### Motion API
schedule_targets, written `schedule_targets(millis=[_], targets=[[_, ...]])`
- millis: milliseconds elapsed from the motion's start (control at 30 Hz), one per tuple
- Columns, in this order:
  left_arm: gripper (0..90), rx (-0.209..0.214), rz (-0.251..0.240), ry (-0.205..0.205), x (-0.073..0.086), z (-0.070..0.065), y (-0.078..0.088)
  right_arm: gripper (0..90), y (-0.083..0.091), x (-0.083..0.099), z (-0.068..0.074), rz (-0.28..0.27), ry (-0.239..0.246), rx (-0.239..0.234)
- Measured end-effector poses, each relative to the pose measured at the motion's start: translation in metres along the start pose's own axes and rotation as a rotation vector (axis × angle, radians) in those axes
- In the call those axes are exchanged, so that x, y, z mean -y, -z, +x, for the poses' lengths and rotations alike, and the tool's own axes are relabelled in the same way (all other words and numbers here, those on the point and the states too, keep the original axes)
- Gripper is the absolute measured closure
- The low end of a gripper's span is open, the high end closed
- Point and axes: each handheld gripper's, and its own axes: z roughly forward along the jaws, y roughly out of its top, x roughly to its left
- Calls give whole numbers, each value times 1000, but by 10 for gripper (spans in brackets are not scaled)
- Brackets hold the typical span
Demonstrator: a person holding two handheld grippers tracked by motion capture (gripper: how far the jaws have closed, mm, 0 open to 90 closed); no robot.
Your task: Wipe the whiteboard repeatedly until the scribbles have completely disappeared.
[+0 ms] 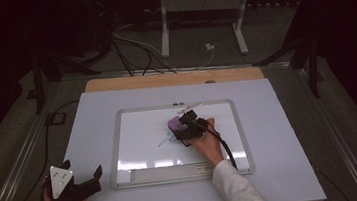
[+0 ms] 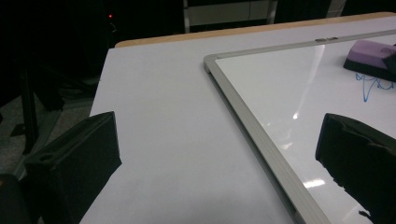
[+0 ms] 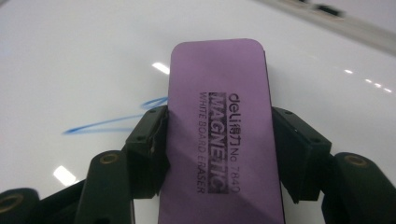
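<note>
Room dim, background beyond table [image 1: 117,107] nearly black in high view; picture soft, grainy, slight reddish tint at dark edges. Overhead light reflects off whiteboard [image 1: 140,134]: bright glare band along its near edge, small highlights scattered in both gripper views. Left gripper view: near black jaws blurred, underexposed. Right gripper view: purple eraser [image 3: 219,121] print sharp mid-frame, softer toward bottom; blue marker line [image 3: 112,122] slightly blurred; far frame edge out of focus.

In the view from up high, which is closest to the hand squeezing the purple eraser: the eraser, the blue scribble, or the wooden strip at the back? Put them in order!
From the right gripper:
1. Purple eraser, clamped between its jaws on the whiteboard.
2. Blue scribble, just left of the eraser.
3. Wooden strip, along the table's far edge, beyond the board.
</note>
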Motion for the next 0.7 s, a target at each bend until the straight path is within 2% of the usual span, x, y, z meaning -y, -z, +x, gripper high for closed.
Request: schedule_targets(millis=[67,133,200,267,333,400,467,567,633,700], targets=[[6,-1,-2,0,0,0,0,413,1,1,6,10,36,-40],[6,-3,-2,1,0,0,1,413,2,1,8,15,69,-48],[6,-4,-4,3,0,0,1,413,2,1,5,14,58,-20],[6,-3,-5,5,0,1,1,413,2,0,-2,8,20,28],[6,-3,-2,4,0,1,1,413,1,1,-8,1,-33,22],[6,-1,-1,2,0,1,0,412,2,2,-5,-4,-21,23],[6,-1,-3,2,0,0,0,412,1,3,1,8,10,-47],[6,-3,-4,1,0,0,1,412,2,3,11,19,60,-84],[6,-4,-5,1,0,1,2,412,2,3,9,17,56,-80],[6,-4,-6,3,0,1,2,412,2,2,4,5,21,-18]])
